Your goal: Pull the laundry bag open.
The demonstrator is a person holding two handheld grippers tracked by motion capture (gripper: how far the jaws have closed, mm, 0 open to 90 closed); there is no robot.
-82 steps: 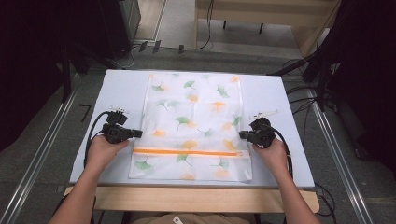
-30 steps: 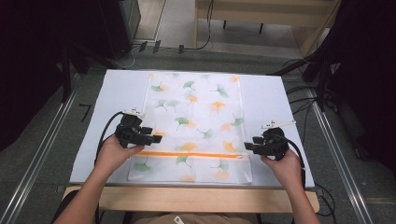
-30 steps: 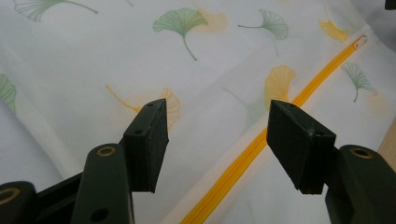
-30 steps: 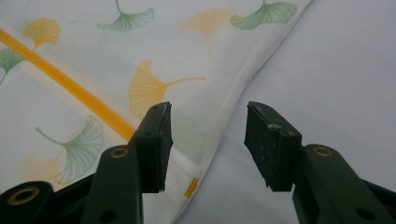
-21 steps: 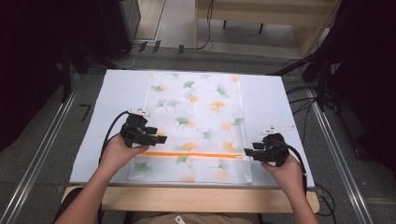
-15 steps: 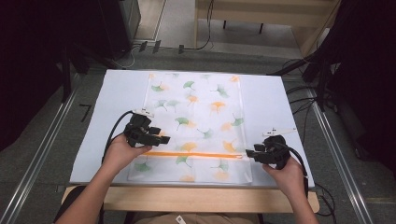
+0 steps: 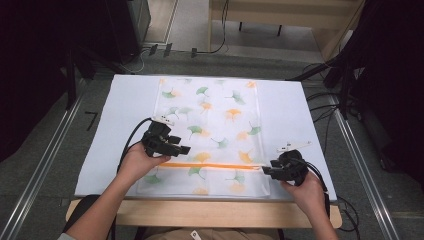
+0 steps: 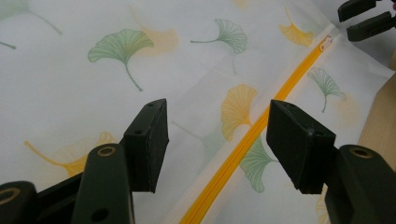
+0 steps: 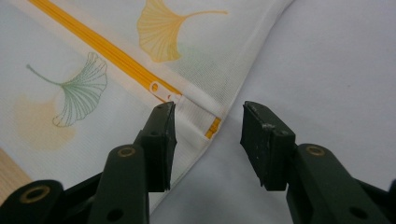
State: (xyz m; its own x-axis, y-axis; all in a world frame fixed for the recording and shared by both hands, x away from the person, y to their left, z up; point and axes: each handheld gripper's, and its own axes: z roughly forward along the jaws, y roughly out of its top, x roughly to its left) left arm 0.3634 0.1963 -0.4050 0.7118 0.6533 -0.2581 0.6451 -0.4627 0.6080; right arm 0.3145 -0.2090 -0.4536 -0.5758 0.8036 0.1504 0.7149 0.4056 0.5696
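left tool [image 7: 181, 148] further inward, zipper [image 7: 212, 165] part-covered

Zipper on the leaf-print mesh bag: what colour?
Orange-yellow zipper with a white pull tab; clearest in the left gripper view.

The left claw [image 8: 217, 144] hangs with its black jaws wide apart over a white mesh bag [image 8: 93, 93] printed with ginkgo leaves. The orange zipper [image 8: 243, 149] runs diagonally between the jaws toward its white pull [image 8: 325, 43]; the other claw [image 8: 366, 18] sits beyond it.
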